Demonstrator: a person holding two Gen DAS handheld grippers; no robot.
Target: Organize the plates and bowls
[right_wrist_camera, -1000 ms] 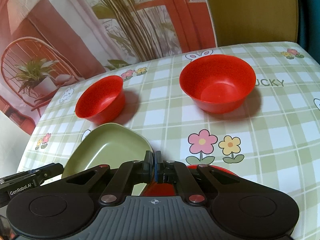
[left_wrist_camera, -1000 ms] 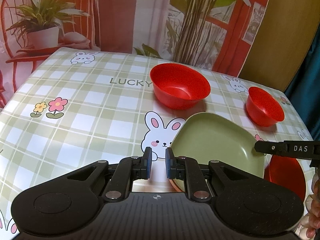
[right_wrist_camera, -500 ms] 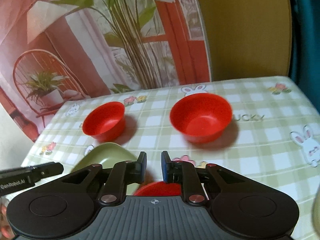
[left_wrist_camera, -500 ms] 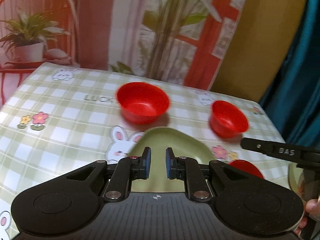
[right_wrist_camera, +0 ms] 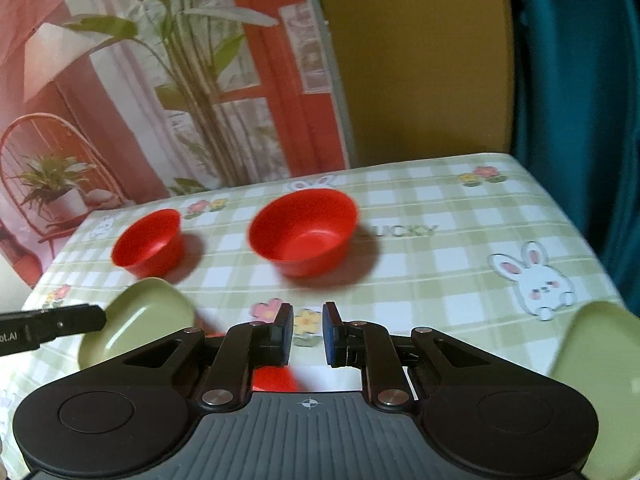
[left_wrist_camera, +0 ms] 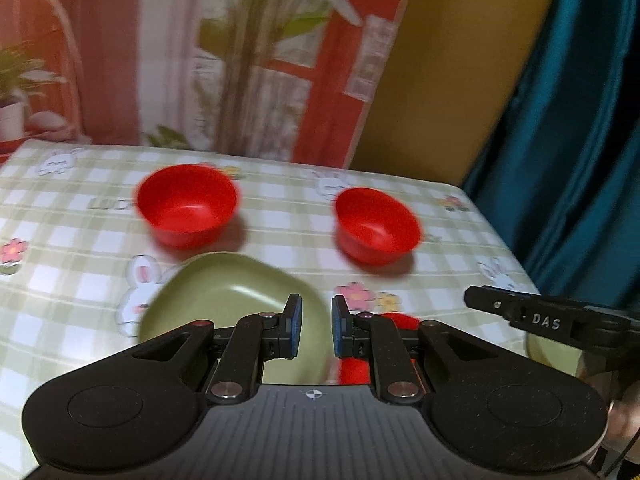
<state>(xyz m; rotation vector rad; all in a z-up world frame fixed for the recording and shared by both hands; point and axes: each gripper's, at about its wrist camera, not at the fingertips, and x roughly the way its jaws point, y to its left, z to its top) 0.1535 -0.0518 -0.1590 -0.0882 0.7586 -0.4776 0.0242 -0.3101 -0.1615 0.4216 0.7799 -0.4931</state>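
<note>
A large red bowl [left_wrist_camera: 186,204] [right_wrist_camera: 304,232] and a small red bowl [left_wrist_camera: 376,224] [right_wrist_camera: 148,242] stand on the far half of the table. A green plate [left_wrist_camera: 232,300] [right_wrist_camera: 136,324] lies near the front. A red dish [left_wrist_camera: 396,322] [right_wrist_camera: 274,378] sits partly hidden behind the fingers. A second green plate [right_wrist_camera: 596,360] [left_wrist_camera: 548,350] lies at the right edge. My left gripper [left_wrist_camera: 316,326] is open and empty above the first green plate's near edge. My right gripper [right_wrist_camera: 306,334] is open and empty above the red dish.
The table wears a green checked cloth with rabbits and flowers [right_wrist_camera: 460,264]. A printed backdrop with plants [right_wrist_camera: 180,80] stands behind it. A teal curtain [left_wrist_camera: 580,120] hangs at the right. The table's right edge [left_wrist_camera: 504,248] is close to the small bowl.
Both grippers have pulled back and up from the table. The right gripper, shut a second ago, has opened. More of the table and the second green plate have come into view.
</note>
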